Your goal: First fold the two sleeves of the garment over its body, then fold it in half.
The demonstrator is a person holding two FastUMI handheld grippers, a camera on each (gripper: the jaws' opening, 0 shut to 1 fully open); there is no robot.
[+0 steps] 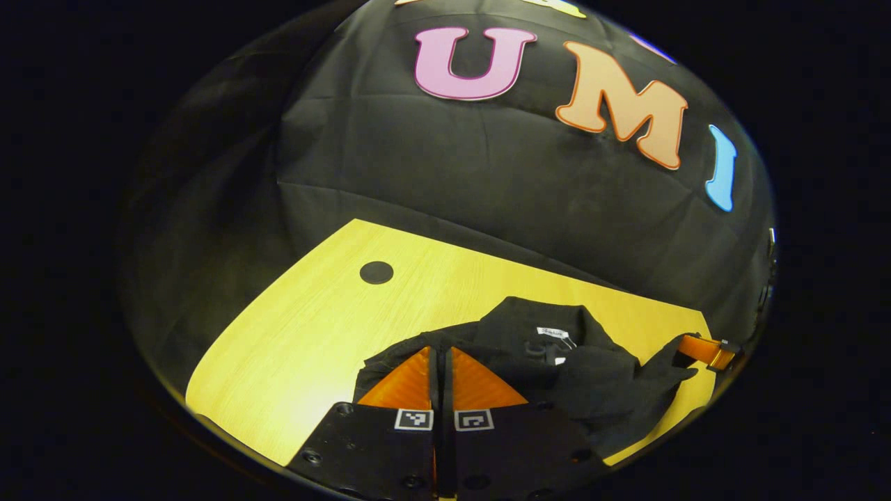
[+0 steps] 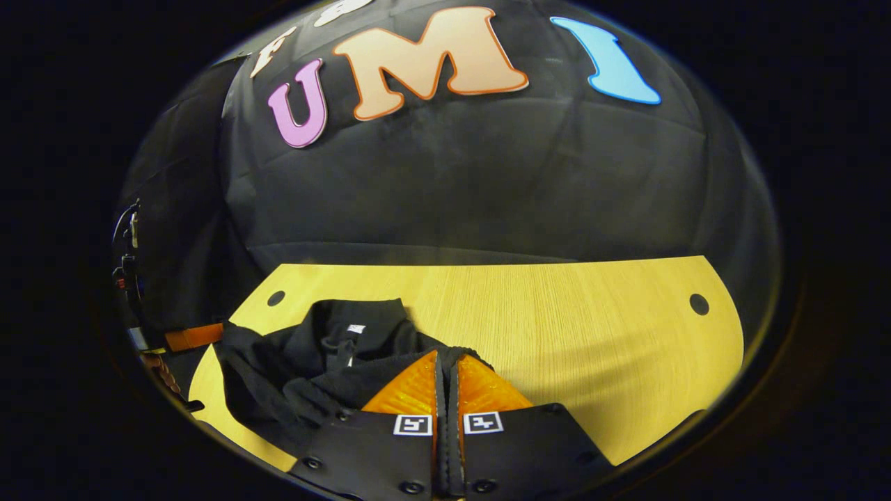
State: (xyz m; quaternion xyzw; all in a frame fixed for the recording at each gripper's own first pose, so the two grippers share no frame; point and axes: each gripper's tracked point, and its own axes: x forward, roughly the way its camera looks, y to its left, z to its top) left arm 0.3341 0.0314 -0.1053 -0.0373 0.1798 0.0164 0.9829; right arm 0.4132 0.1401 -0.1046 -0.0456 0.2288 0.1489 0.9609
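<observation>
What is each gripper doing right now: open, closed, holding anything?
Left gripper: closed, pinching an edge of the black fabric garment.
Right gripper: closed, pinching an edge of the same garment.

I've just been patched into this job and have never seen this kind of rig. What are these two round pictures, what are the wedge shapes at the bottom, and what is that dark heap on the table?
There is no robot arm here. A person holds a two-finger claw in each hand, and a fisheye camera rides on each one, looking forward along its fingers. One picture is the left gripper view, the other the right gripper view.

The wedges at the bottom are each claw's own fingers: the left claw and the right claw. Both look closed, each pinching an edge of the garment, a dark top lying bunched on the wooden table. Its collar with a small white tag faces the far wall.

In the left gripper view the right claw also appears farther off, at the garment's other side.
</observation>
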